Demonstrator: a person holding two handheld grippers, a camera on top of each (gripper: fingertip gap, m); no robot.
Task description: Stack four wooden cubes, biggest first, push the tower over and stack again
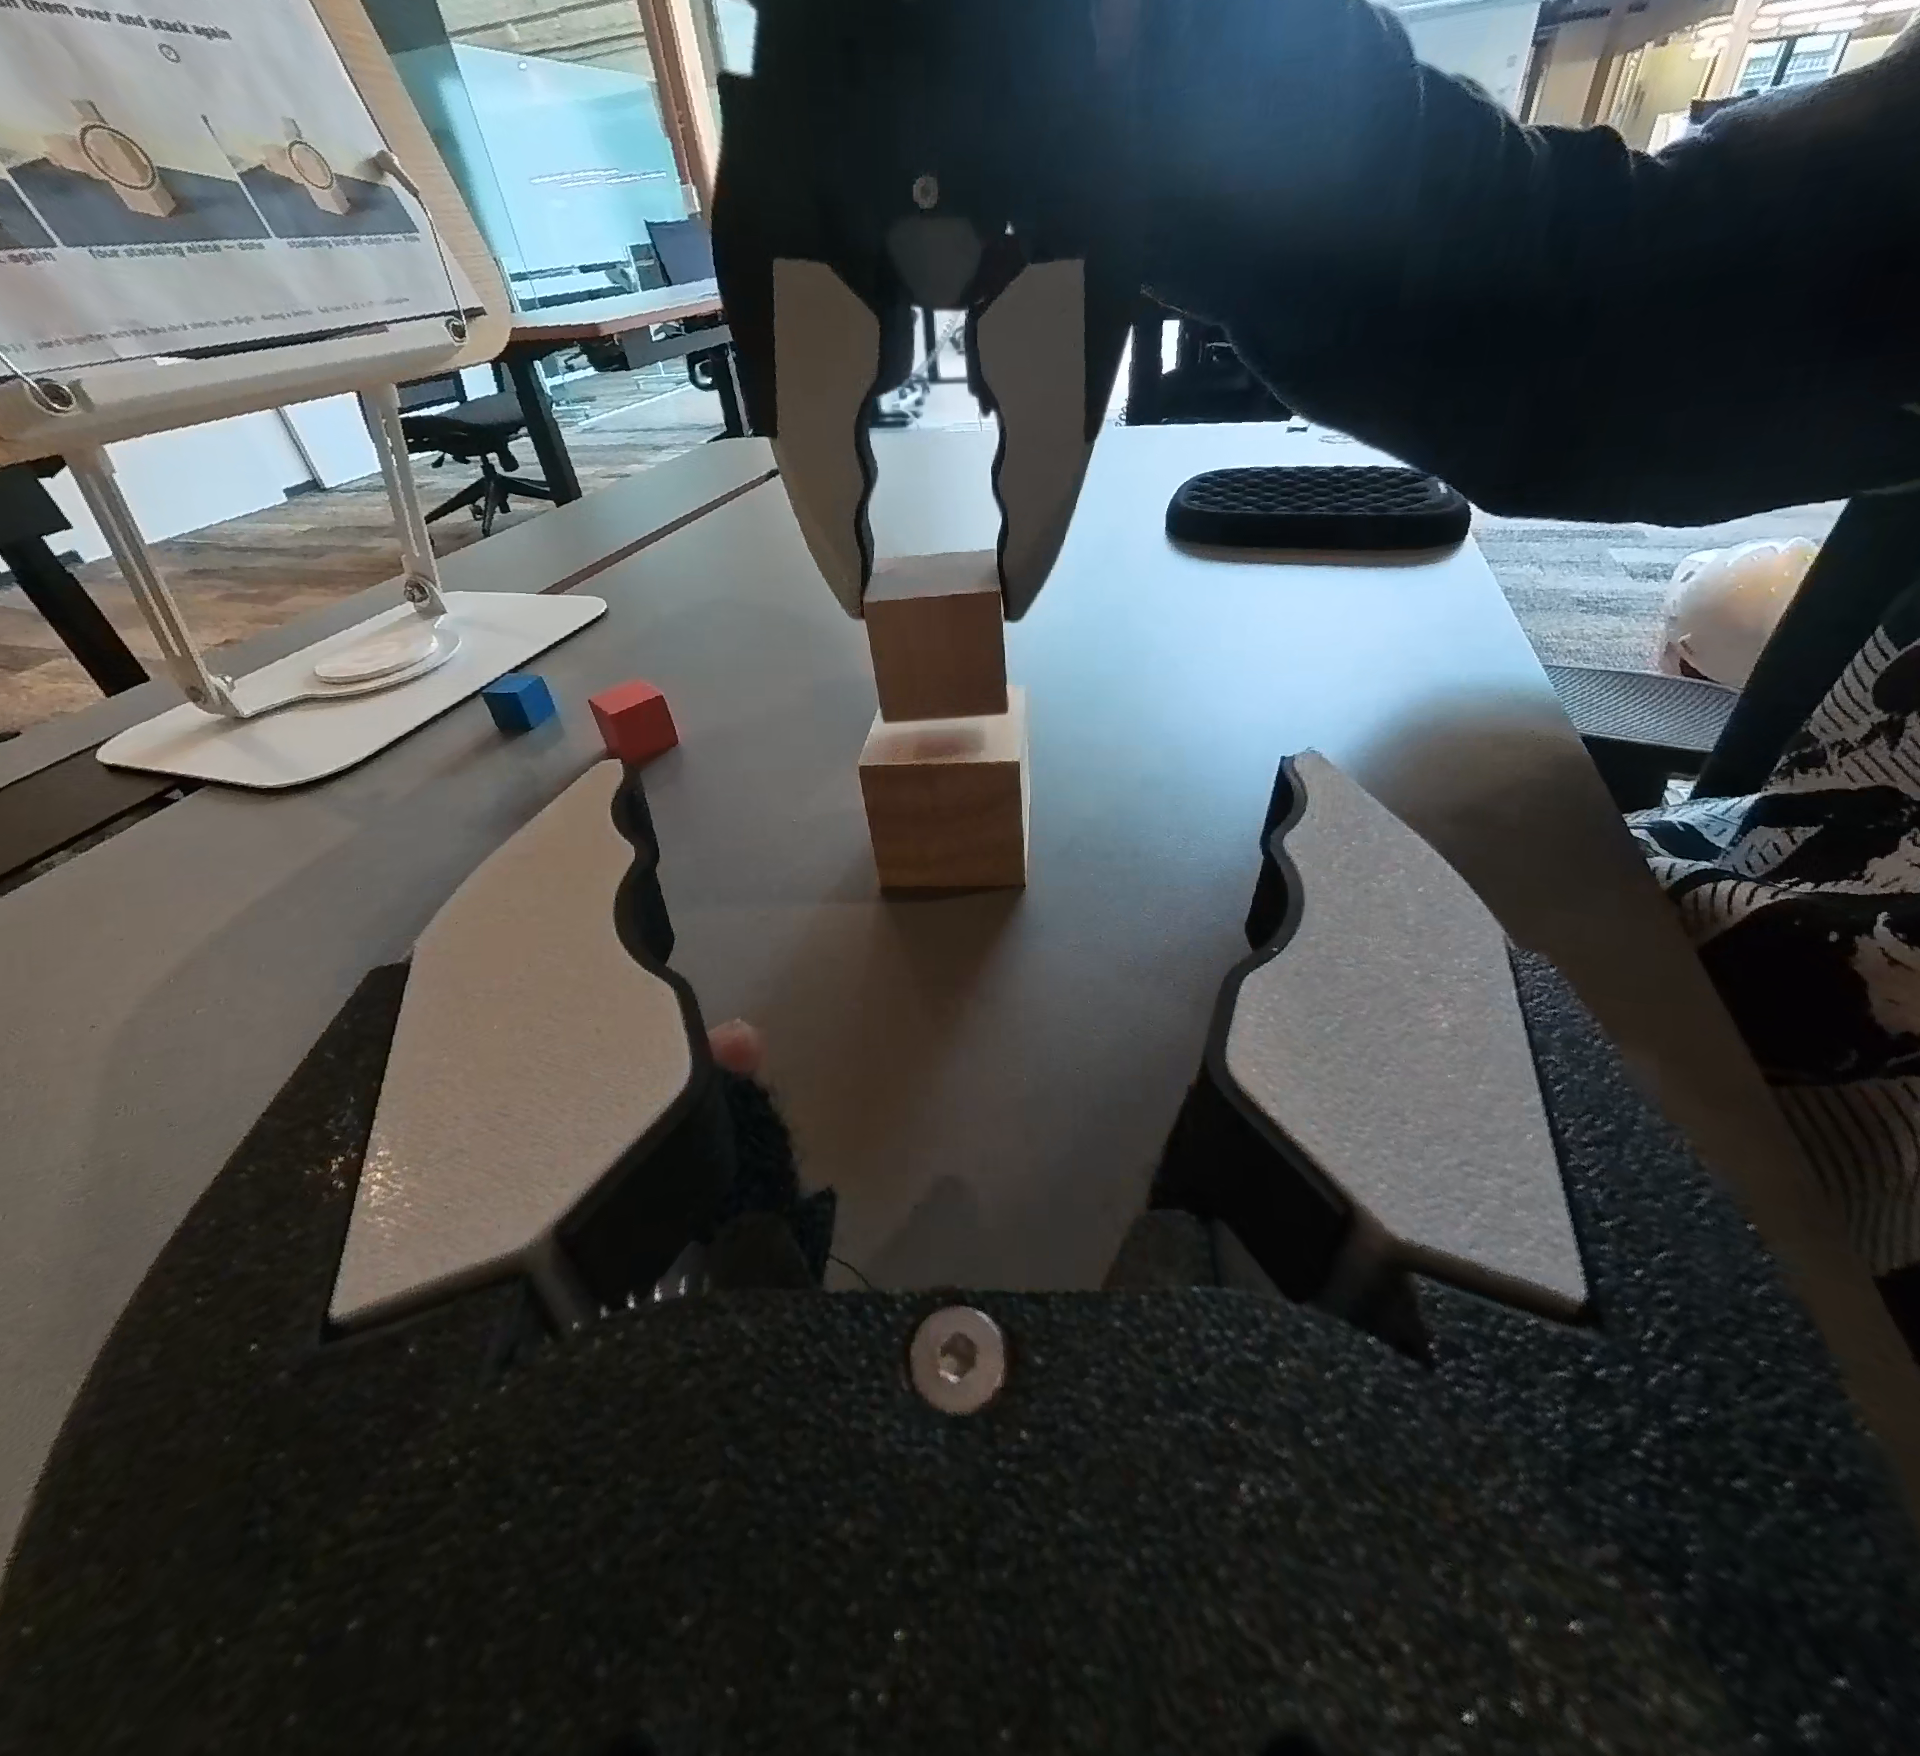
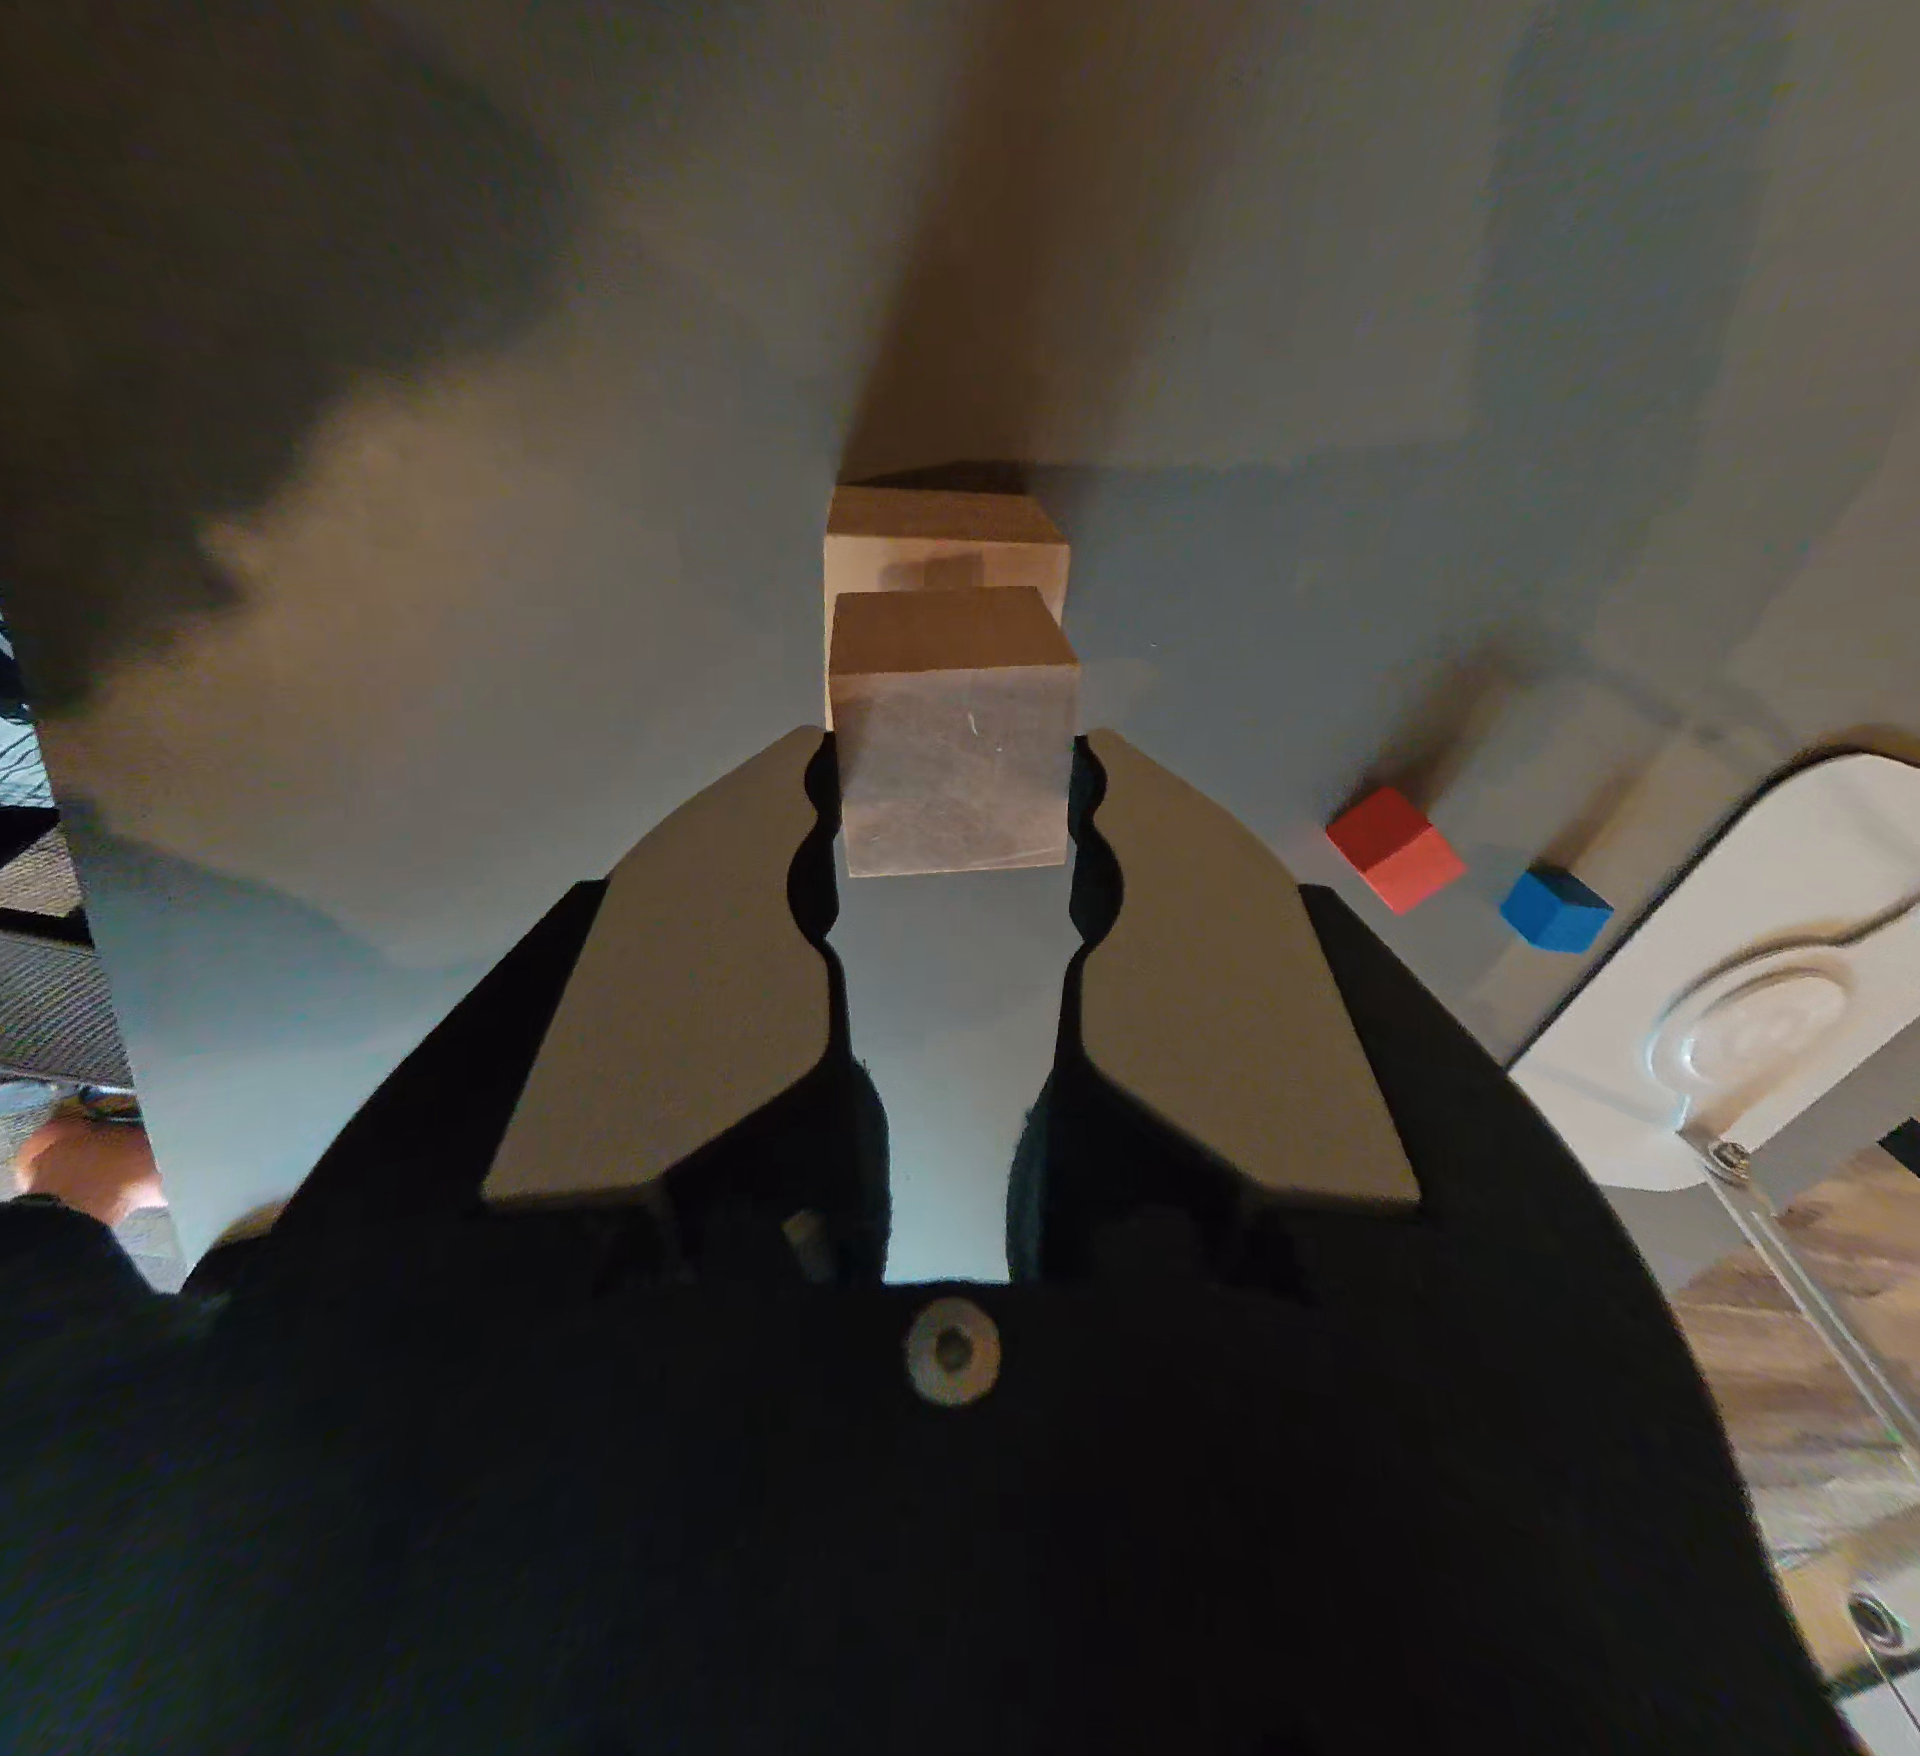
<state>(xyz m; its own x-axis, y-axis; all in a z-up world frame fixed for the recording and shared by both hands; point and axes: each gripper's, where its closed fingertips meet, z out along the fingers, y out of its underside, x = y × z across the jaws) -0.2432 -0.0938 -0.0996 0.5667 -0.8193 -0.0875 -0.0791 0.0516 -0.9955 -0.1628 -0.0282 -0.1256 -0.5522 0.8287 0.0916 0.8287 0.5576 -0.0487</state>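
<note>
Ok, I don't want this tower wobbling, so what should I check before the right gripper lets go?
1. Second cube resting on big cube: ok, touching.
2. Centred: not ok, slightly offset.
3. Right gripper fingers at the cube's upper sides: ok.
4. Left gripper open, clear of the stack: ok.
5. Red cube and blue cube loose on the table, reachable: ok.
6. Cube lying flat: cannot tell.

- Daylight floods in from the windows [image 1: 582, 96] behind my desk [image 1: 1195, 771], so my sleeve [image 1: 1507, 272] reads as a near-black silhouette.
- My right wrist view is dimmer, with soft broad shadows across the grey top.
- Wide-angle bending warps both views' edges.
</note>
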